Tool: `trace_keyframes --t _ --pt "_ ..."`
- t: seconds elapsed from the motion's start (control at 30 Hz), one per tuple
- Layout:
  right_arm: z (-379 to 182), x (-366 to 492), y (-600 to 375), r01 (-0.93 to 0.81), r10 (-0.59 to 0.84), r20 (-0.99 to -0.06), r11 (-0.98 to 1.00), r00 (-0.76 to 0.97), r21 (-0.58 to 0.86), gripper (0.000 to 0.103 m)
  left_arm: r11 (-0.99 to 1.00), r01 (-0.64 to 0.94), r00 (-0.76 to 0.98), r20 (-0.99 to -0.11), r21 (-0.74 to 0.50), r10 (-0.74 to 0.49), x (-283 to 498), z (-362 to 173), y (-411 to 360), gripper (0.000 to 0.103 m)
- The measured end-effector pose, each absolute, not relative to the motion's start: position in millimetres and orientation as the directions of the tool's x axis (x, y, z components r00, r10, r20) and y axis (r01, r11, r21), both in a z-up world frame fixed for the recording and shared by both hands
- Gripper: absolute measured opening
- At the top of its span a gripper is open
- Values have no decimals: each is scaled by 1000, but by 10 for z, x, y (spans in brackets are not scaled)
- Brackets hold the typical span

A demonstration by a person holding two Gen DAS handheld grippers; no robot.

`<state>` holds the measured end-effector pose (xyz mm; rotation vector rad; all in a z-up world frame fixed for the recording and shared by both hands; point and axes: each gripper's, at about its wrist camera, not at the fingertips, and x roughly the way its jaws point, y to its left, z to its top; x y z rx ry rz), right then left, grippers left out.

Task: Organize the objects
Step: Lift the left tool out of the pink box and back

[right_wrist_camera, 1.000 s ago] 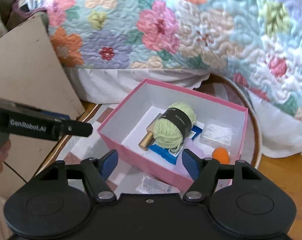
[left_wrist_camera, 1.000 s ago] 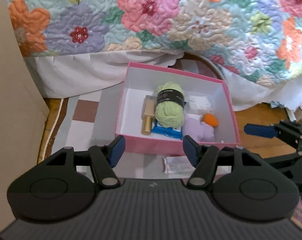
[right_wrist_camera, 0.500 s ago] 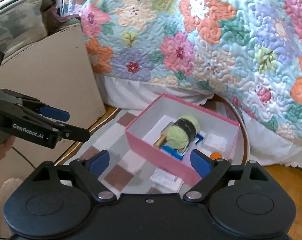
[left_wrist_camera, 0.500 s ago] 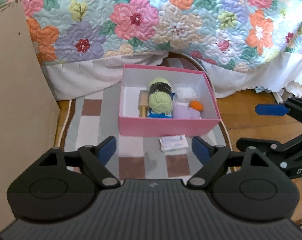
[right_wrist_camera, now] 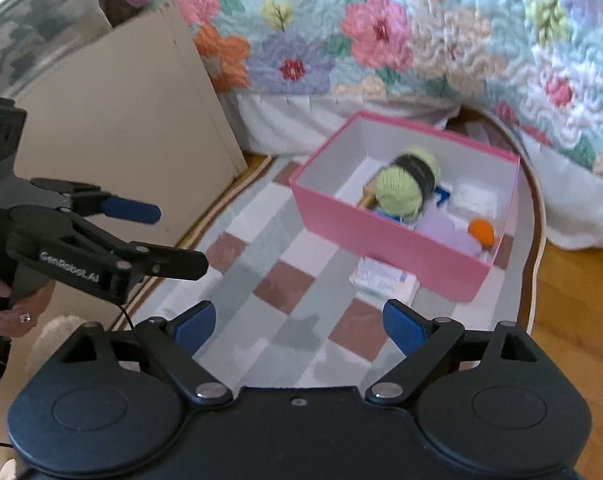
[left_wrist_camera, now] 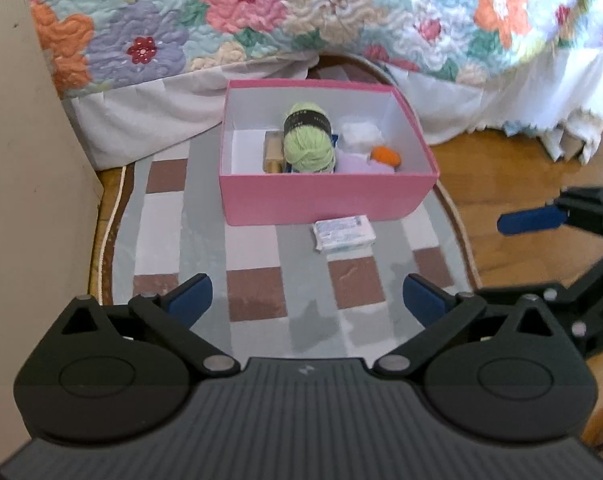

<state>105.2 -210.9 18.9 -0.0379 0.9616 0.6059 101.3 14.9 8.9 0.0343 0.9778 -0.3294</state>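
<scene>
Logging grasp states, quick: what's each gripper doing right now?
Left gripper: jaws opening, nothing between them.
Right gripper: jaws opening, nothing between them.

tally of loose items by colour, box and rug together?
Green: 1, yarn ball
Gold: 1, tube
Blue: 1, flat pack, mostly hidden
White: 2, clear-wrapped pad, packet on the rug
Lilac: 1, soft item
Orange: 1, small piece
Total: 7

Gold item point(left_wrist_camera: 272, 153) and blue pack point(right_wrist_camera: 442, 196) mostly hidden under yarn point(left_wrist_camera: 309, 142). Packet point(left_wrist_camera: 343, 233) print unreadable. Quilt point(left_wrist_camera: 573, 12) blurred at 2 o'clock.
</scene>
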Motion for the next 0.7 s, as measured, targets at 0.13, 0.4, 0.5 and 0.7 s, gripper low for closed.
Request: trace_keyframes --t 0.13,0.4,0.5,0.7 --pt "-11 1111 -2100 -504 439 -792 841 425 195 93 945 310 479 -841 -105 -251 1077 -110 104 103" --pt "-468 1134 -2001 -551 438 -776 823 453 142 93 952 285 506 -826 -109 -246 1269 -495 62 103" --pt "-683 1168 -1956 -553 422 -766 827 486 104 93 952 286 498 -833 -107 -243 1401 -669 -3 103" --pt "-1070 1302 -1753 -543 315 -806 840 502 -10 93 948 268 463 -840 -170 -282 1701 -1034 -127 100"
